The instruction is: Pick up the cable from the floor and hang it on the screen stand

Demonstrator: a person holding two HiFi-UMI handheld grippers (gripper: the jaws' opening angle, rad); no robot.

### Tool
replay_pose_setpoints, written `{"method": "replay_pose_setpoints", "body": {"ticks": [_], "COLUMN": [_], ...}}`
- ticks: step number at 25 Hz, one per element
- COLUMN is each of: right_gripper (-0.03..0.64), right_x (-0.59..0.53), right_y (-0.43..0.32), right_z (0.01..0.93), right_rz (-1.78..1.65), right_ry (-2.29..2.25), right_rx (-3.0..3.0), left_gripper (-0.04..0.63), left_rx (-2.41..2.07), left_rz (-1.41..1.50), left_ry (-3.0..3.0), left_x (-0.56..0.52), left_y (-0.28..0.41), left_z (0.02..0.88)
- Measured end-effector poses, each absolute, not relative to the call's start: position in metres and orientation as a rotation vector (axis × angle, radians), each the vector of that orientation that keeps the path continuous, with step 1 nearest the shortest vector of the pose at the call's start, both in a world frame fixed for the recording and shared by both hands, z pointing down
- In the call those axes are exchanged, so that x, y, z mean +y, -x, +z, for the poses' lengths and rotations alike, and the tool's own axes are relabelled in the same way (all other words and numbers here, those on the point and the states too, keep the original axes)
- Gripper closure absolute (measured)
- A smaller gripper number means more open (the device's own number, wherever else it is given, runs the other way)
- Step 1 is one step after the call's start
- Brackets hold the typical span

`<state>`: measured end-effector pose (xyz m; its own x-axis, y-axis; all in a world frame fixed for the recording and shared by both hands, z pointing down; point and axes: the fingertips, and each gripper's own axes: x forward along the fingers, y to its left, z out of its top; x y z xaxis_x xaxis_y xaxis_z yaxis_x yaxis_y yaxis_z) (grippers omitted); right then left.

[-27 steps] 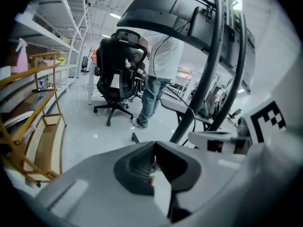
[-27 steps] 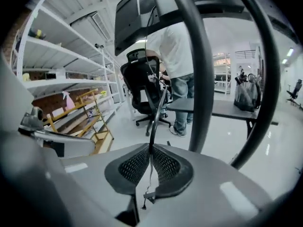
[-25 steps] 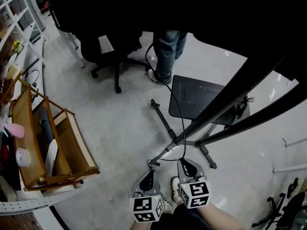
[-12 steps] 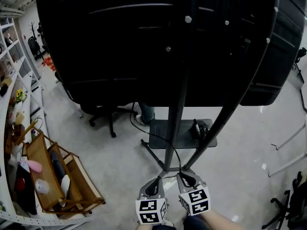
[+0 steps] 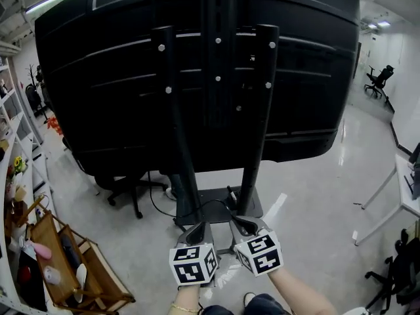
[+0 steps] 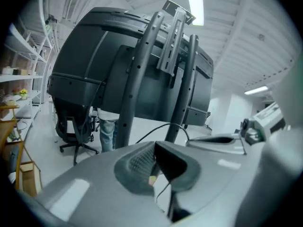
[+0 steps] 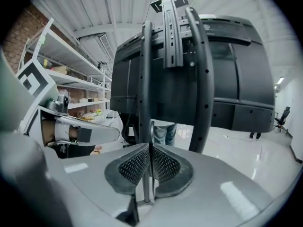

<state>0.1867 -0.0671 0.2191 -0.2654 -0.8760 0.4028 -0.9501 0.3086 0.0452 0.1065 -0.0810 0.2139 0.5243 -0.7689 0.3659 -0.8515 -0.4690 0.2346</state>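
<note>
My right gripper [image 7: 150, 161] clamps the thin black cable [image 7: 151, 132], my left gripper [image 6: 154, 162] seemingly too; slack could snag the black metal screen stand [image 5: 254, 110].

text: none legible | marker cubes [image 5: 193, 264]: black-and-white square patterns only | shelf goods [image 7: 87, 111]: perhaps labelled, too small to read

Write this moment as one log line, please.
left gripper: shut on cable | right gripper: shut on cable | cable: not yet hung | screen stand: straight ahead
</note>
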Motion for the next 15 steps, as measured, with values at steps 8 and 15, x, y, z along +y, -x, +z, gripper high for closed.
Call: {"method": "replay_pose_setpoints", "body": {"ticks": [8, 15], "right_gripper": [0.595, 0.595], "right_x": [-0.089, -0.106], "right_y": [-0.269, -0.308], "right_z": [0.101, -0.016], "right_rz": [0.088, -0.152], "right_ry": [-1.755, -1.795], "right_rx": [-2.245, -2.297], "left_gripper": [0.588, 0.588], "left_rx": [-1.31, -1.343], "left_rz": [0.228, 0.159], "left_ry": [-2.548, -2.725], "left_x": [-0.111, -0.134], "left_y": [-0.182, -0.238], "left_z": [0.119, 0.02]}}
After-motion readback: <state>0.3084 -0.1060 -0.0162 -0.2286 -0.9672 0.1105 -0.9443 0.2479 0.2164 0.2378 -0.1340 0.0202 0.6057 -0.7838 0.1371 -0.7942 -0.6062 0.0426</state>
